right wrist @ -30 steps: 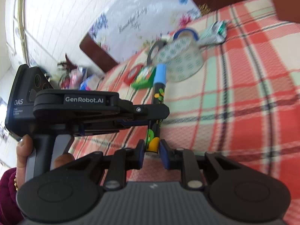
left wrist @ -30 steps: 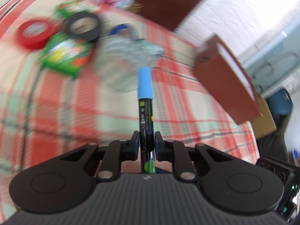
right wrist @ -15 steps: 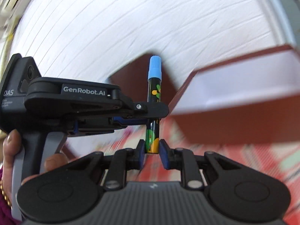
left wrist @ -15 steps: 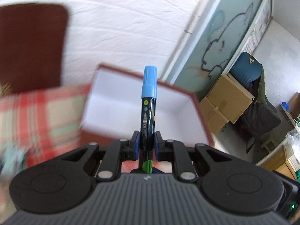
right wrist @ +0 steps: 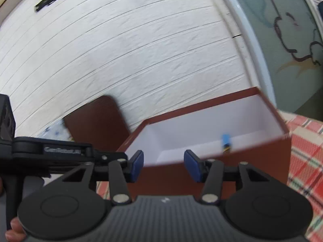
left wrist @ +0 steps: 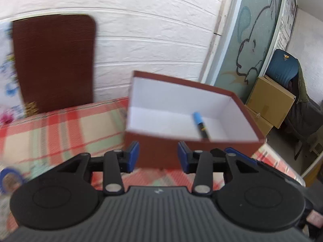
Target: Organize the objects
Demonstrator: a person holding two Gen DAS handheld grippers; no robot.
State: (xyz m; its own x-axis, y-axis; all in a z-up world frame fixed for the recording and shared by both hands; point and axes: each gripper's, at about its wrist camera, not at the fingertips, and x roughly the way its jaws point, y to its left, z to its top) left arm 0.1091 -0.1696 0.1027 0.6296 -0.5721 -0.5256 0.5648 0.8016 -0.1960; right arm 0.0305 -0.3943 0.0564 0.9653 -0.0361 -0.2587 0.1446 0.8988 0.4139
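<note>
A black marker with a blue cap (left wrist: 200, 125) lies inside a brown box with a white inside (left wrist: 181, 153), on the plaid tablecloth (left wrist: 60, 129). The marker also shows in the right wrist view (right wrist: 226, 142), inside the same box (right wrist: 201, 173). My left gripper (left wrist: 158, 157) is open and empty, just in front of the box's near wall. My right gripper (right wrist: 164, 165) is open and empty, in front of the box too. The left gripper's body (right wrist: 50, 153) shows at the left of the right wrist view.
A brown chair back (left wrist: 54, 60) stands behind the table against the white wall. A blue tape roll (left wrist: 9, 178) lies at the left edge. Cardboard boxes (left wrist: 270, 102) and a blue chair (left wrist: 282, 64) stand on the floor at the right.
Both grippers were shut on the marker and carried it over the box. Now both are open and the marker lies in the box.
</note>
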